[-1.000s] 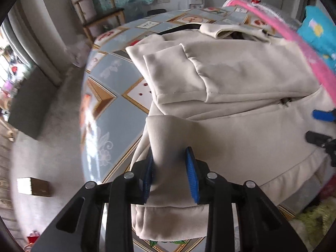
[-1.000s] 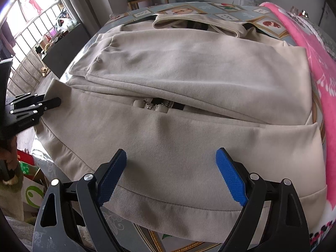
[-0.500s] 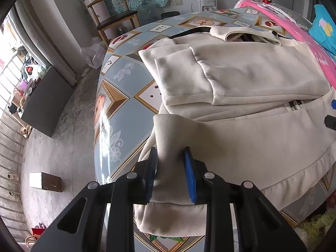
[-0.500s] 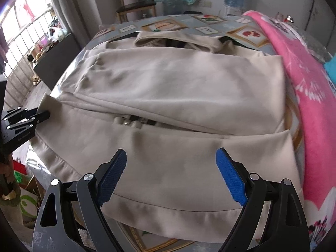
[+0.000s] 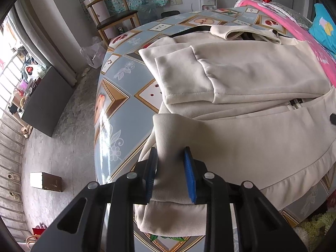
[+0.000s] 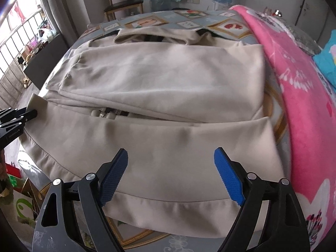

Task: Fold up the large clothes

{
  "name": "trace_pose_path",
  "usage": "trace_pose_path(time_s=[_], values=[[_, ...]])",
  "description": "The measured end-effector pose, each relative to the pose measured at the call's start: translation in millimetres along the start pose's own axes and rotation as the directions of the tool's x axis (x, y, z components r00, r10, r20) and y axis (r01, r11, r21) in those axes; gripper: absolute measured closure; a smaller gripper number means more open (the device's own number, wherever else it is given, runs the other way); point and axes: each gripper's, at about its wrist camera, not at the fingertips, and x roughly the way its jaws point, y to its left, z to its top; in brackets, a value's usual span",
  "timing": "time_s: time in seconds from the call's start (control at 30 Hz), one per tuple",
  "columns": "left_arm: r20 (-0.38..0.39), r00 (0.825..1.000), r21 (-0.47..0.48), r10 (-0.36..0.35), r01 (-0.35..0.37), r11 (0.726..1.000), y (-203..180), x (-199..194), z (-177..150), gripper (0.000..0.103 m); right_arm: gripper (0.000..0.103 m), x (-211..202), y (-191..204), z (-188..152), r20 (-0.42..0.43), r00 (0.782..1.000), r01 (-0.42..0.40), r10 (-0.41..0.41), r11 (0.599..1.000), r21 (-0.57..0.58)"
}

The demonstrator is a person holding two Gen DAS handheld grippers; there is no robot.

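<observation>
A beige zip jacket (image 5: 252, 130) lies spread on the table, with a sleeve (image 5: 231, 73) folded across its front. My left gripper (image 5: 170, 168) is shut on the jacket's near left hem corner, and the cloth bunches up between the blue pads. The right wrist view shows that same gripper (image 6: 19, 117) at the left edge, holding the raised corner (image 6: 34, 103). My right gripper (image 6: 171, 153) hovers over the jacket's lower front (image 6: 168, 138) near the hem. Its jaws are wide and closing, with cloth lying under them but not pinched. One of its fingertips (image 5: 332, 118) shows at the left view's right edge.
The table (image 5: 126, 77) wears a glossy blue cloth with gold diamonds. A pink blanket (image 6: 304, 105) lies along the jacket's right side, with a turquoise cloth (image 6: 327, 63) beyond. A wooden chair (image 5: 113, 19) and a water bottle stand behind. A dark cabinet (image 5: 44, 103) and a small box (image 5: 45, 181) are left on the floor.
My right gripper has slid to the right along the jacket's hem, toward the pink blanket. The left gripper keeps its hold on the corner and has hardly moved.
</observation>
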Motion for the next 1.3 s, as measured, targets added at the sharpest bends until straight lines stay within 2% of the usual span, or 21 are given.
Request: trace_pose_path(time_s=[0.17,0.33,0.5,0.73,0.93,1.07,1.2,1.3], values=[[-0.007,1.0,0.001,0.007,-0.007,1.0,-0.4,4.3,-0.5,0.078,0.027,-19.1,-38.3,0.5,0.049,0.998,0.034,-0.037,0.998,0.051],[-0.006,1.0,-0.019,-0.006,0.006,1.0,1.1,8.1,-2.2,0.078,0.041,-20.9,-75.9,-6.4,0.028,0.998,0.047,-0.051,0.992,0.116],[-0.003,1.0,-0.026,-0.013,0.013,1.0,2.2,10.6,-3.5,0.078,0.05,-16.3,-102.0,-8.8,0.021,0.999,0.032,-0.035,0.986,0.166],[-0.002,1.0,-0.033,-0.012,0.012,0.999,2.4,11.6,-3.8,0.078,0.058,-1.7,-111.5,8.9,0.035,0.999,-0.039,0.034,0.985,0.169],[-0.003,1.0,-0.031,-0.008,0.008,0.999,1.8,12.1,-3.4,0.078,0.062,14.8,-110.9,13.2,-0.003,0.996,-0.091,0.093,0.98,0.176],[-0.005,1.0,-0.03,-0.004,0.004,1.0,1.2,12.1,-2.8,0.078,0.064,8.5,-110.0,5.9,-0.001,0.994,-0.104,0.105,0.979,0.173],[-0.004,1.0,-0.028,-0.005,0.005,1.0,1.0,12.3,-2.9,0.078,0.072,-3.7,-108.4,-1.9,0.005,0.992,-0.127,0.128,0.975,0.181],[-0.005,1.0,-0.028,-0.005,0.005,1.0,0.8,12.4,-3.1,0.078,0.073,-9.7,-106.9,-1.1,0.023,0.989,-0.151,0.149,0.973,0.173]])
